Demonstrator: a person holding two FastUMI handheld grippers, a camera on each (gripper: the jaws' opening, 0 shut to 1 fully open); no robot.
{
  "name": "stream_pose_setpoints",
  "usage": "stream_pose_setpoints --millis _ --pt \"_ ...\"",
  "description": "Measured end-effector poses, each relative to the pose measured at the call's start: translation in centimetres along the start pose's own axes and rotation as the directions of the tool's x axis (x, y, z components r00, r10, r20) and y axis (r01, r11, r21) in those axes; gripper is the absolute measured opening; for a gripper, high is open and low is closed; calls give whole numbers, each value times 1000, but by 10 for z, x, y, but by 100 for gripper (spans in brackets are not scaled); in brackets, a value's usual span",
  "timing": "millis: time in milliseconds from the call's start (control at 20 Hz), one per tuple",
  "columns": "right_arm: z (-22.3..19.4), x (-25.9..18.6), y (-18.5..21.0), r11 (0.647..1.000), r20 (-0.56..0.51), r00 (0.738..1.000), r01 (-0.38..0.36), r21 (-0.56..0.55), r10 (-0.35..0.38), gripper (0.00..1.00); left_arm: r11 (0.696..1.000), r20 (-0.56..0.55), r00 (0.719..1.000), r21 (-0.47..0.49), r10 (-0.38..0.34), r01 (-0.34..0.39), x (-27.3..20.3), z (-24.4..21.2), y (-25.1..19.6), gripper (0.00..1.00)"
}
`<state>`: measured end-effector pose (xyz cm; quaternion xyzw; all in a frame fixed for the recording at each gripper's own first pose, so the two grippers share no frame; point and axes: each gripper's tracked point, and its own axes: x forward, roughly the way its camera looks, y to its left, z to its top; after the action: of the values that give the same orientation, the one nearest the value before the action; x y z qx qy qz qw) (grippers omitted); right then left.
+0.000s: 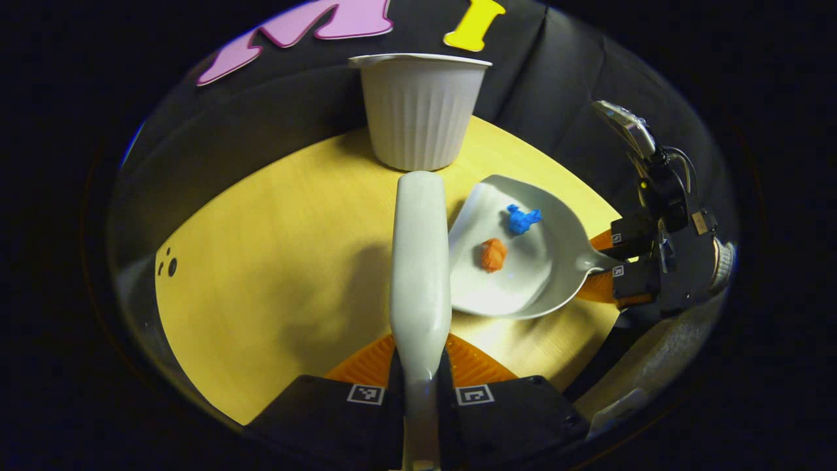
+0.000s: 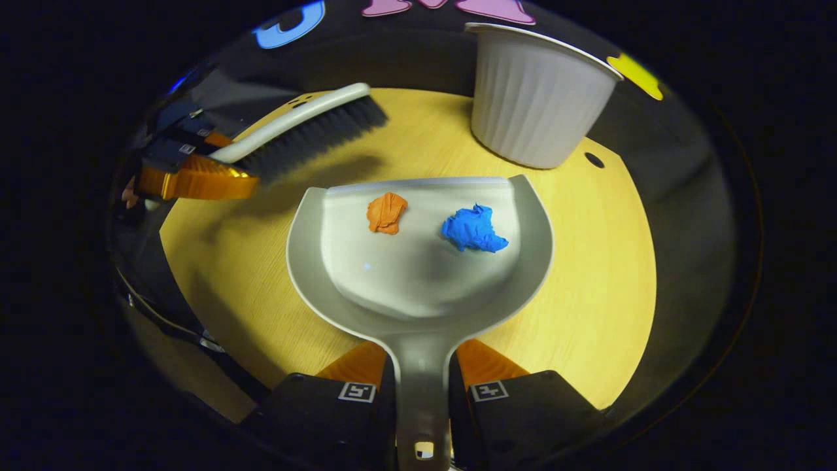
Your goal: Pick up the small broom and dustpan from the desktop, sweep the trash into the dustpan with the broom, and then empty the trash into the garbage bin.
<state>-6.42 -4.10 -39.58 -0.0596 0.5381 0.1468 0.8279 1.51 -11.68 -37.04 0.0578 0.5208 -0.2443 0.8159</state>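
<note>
Your left gripper (image 1: 419,366) clamps the broom (image 1: 420,261); your right gripper (image 2: 422,386) clamps the dustpan (image 2: 418,275). Orange scrap (image 2: 386,212) and blue scrap (image 2: 473,229) lie in the pan, near the bin (image 2: 536,111).

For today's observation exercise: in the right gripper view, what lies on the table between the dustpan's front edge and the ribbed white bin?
Nothing: between the grey plastic dustpan and the ribbed white plastic bin, the right gripper view shows bare yellow wooden tabletop.

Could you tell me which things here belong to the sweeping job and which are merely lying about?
Job:
broom, in the left gripper
dustpan, in the right gripper
orange scrap
blue scrap
white ribbed bin

Lying about:
nothing that I can see on the desktop
</note>
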Motion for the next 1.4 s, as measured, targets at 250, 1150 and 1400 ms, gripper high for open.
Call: stream_pose_setpoints --millis 250,1150,1400 --pt "32 -51 -35 988 37 996 79 132 -84 38 990 5 1000 -138 20 -19 -7 -56 52 25" --pt "221 -172 -202 917 30 934 344 203 -357 36 973 -17 1000 -229 -3 -1 -29 -148 67 25" --pt "256 -154 -220 919 -46 922 386 79 -384 36 966 -18 1000 -259 1 -5 -26 -150 70 25"
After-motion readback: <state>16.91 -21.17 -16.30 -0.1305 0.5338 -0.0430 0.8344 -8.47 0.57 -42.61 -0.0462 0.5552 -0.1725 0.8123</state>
